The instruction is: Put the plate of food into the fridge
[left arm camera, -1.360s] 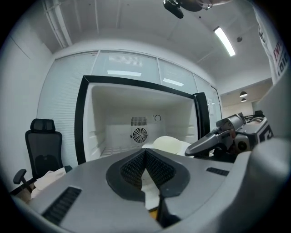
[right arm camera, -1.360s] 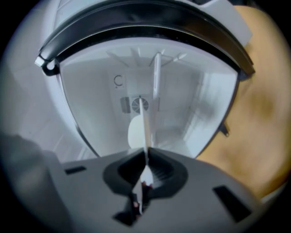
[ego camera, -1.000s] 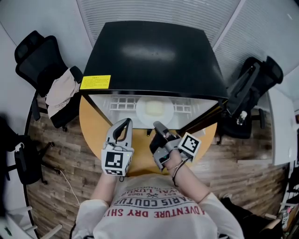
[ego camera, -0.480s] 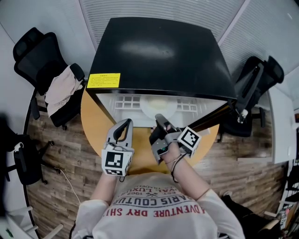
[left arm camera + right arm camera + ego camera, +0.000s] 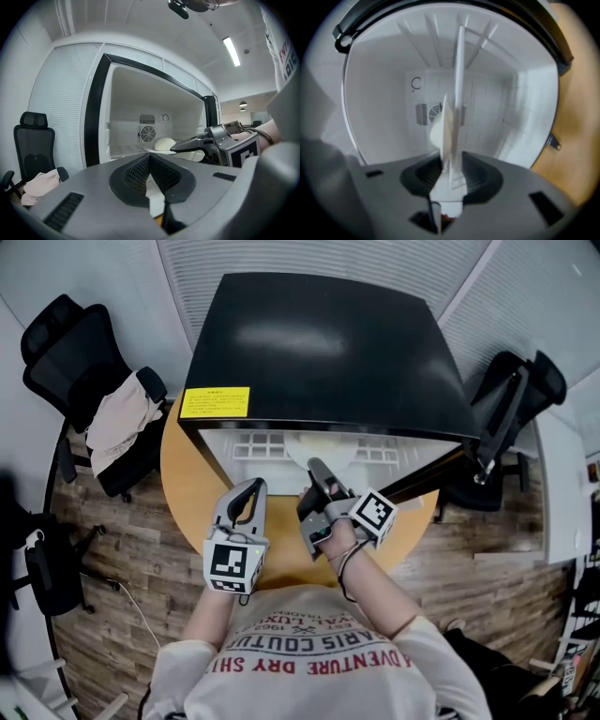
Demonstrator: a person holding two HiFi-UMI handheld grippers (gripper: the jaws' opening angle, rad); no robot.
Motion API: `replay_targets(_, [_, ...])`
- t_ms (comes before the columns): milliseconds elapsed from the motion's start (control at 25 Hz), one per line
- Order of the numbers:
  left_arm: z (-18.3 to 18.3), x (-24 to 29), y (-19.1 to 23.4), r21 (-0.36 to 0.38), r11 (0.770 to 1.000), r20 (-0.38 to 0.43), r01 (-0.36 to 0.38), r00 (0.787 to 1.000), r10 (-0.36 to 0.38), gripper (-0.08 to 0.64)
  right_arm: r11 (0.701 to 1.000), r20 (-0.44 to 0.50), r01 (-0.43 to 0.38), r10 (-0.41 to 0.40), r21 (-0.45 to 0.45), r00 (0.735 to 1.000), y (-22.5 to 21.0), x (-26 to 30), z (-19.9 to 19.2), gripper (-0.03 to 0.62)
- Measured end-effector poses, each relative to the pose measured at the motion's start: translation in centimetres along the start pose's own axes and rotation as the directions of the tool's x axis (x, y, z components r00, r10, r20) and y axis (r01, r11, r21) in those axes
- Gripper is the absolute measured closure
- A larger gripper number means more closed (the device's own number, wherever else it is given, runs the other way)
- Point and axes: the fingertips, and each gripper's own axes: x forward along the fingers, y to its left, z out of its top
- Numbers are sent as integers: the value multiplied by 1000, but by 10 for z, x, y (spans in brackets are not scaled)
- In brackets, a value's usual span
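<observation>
The right tool (image 5: 316, 468) is opening around the rim of the plate (image 5: 325, 448), which sits inside the fridge (image 5: 319, 343) at twelve o'clock. It should draw straight back without nudging the plate. The left tool (image 5: 251, 488) is closed and empty.

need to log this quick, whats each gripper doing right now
left gripper: closed, empty
right gripper: jaws opening, plate rim between them

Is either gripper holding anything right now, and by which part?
The right gripper has its jaws opening around the near rim of the white round plate of food, letting it go. The left gripper is shut and empty.
</observation>
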Motion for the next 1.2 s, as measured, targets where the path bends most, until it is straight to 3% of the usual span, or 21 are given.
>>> replay_targets(280, [-3, 4, 1, -6, 1000, -6, 13, 1000, -13, 534, 1000, 0, 17, -17, -21, 1000, 0, 7, 7, 443])
replay_targets(520, [-3, 5, -1, -7, 1000, -5, 19, 1000, -19, 534, 984, -23, -3, -1, -179, 1000, 11, 3, 0, 415])
replay_targets(760, [-1, 2, -8, -3, 1000, 2, 23, 1000, -23, 534, 974, -84, -20, 1, -225, 996, 10, -14, -15, 411])
replay_targets(800, [-1, 1, -10, -2, 1000, 3, 24, 1000, -24, 534, 970, -108, -24, -3, -243, 994, 9, -18, -20, 422])
replay_targets(880, [0, 0, -14, 0, 1000, 4, 26, 1000, -26, 534, 957, -128, -12, -26, -290, 991, 6, -26, -25, 527])
replay_targets(920, [0, -1, -17, 1, 1000, 5, 26, 1000, -26, 534, 946, -124, -6, -37, -325, 992, 6, -30, -25, 543])
replay_targets(1000, [0, -3, -22, 6, 1000, 3, 27, 1000, -27, 534, 902, -116, -23, -31, -430, 993, 11, -37, -23, 555])
replay_targets(1040, [0, -3, -25, 9, 1000, 2, 28, 1000, -28, 534, 860, -120, -43, -22, -508, 993, 17, -40, -23, 559])
replay_targets(1080, [0, -3, -28, 12, 999, 2, 31, 1000, -31, 534, 796, -126, -62, -18, -602, 992, 23, -42, -24, 560])
replay_targets(1200, [4, -6, -37, 17, 999, 9, 34, 999, -35, 534, 546, -132, -105, -10, -832, 991, 43, -51, -29, 560])
